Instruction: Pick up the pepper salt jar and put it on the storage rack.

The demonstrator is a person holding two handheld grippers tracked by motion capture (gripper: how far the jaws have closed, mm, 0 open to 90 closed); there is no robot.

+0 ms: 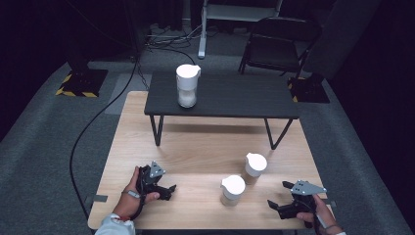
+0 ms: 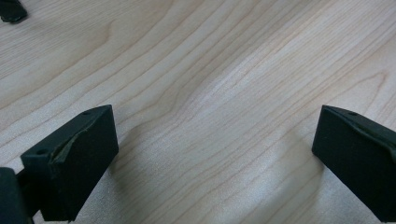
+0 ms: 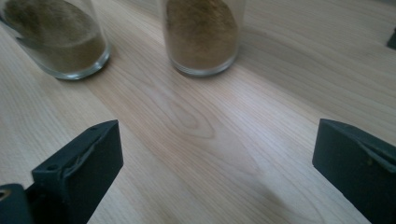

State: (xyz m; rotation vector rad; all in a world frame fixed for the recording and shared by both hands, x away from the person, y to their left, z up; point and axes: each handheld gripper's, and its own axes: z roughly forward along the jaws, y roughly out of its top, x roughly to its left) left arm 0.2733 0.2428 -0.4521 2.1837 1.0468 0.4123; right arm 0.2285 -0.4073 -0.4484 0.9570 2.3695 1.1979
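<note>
Both tools, left (image 1: 169,188) and right (image 1: 272,204), rest on the worktop (image 1: 195,147) with jaws spread wide, gripping nothing. Two jars (image 1: 232,190) (image 1: 255,168) stand between them, at 10–12 o'clock of the right tool. A third jar (image 1: 188,85) stands on the shelf (image 1: 235,98). No grasp is yet made.

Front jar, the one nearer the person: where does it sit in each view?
High view: front jar, white-lidded, left of the right gripper.
Right gripper view: upper left, glass base, brown powder inside.
Left gripper view: bare wood between the fingers.
Shared landmark: the light wooden table.
</note>
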